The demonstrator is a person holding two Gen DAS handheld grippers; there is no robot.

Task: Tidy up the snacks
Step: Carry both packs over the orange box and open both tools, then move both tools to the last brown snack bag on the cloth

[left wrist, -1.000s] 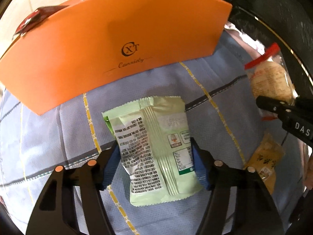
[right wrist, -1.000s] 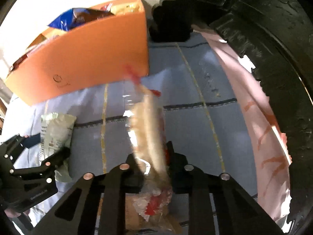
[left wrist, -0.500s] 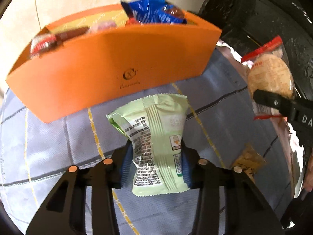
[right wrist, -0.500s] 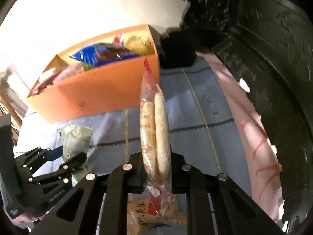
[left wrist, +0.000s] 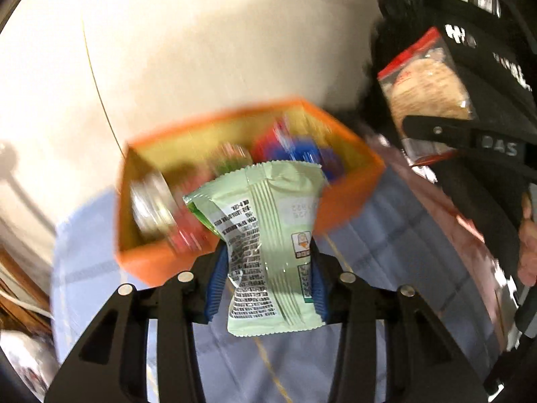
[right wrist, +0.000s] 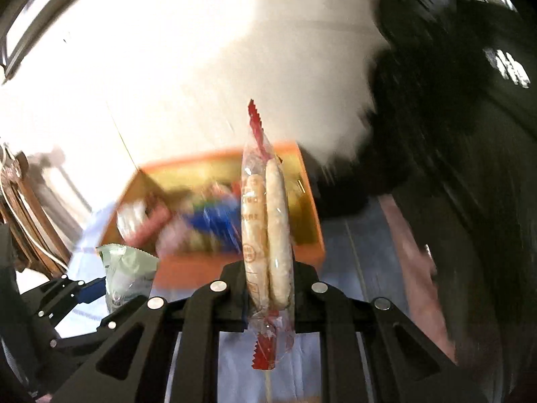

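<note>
Snacks in hand: two. A pale green packet (left wrist: 268, 245) sits clamped between the left gripper (left wrist: 266, 282) pads; a clear red-edged pack of round crackers (right wrist: 266, 235) is pinched edge-on in the right gripper (right wrist: 268, 297).
Change: a second ago the green packet lay flat on the blue checked cloth (left wrist: 396, 235) with the left jaws wide around it; they have since closed on it. Both packs now hang clear of the cloth.
Meaning: pickup looks done; carrying to the box is the likely step in hand.
Orange box (left wrist: 349, 208): one, at 12 o'clock beyond both grippers, open-topped, holding several blurred snacks, too smeared to count.
Person's hand (left wrist: 528, 245): one visible, at 3 o'clock in the left view.
</note>
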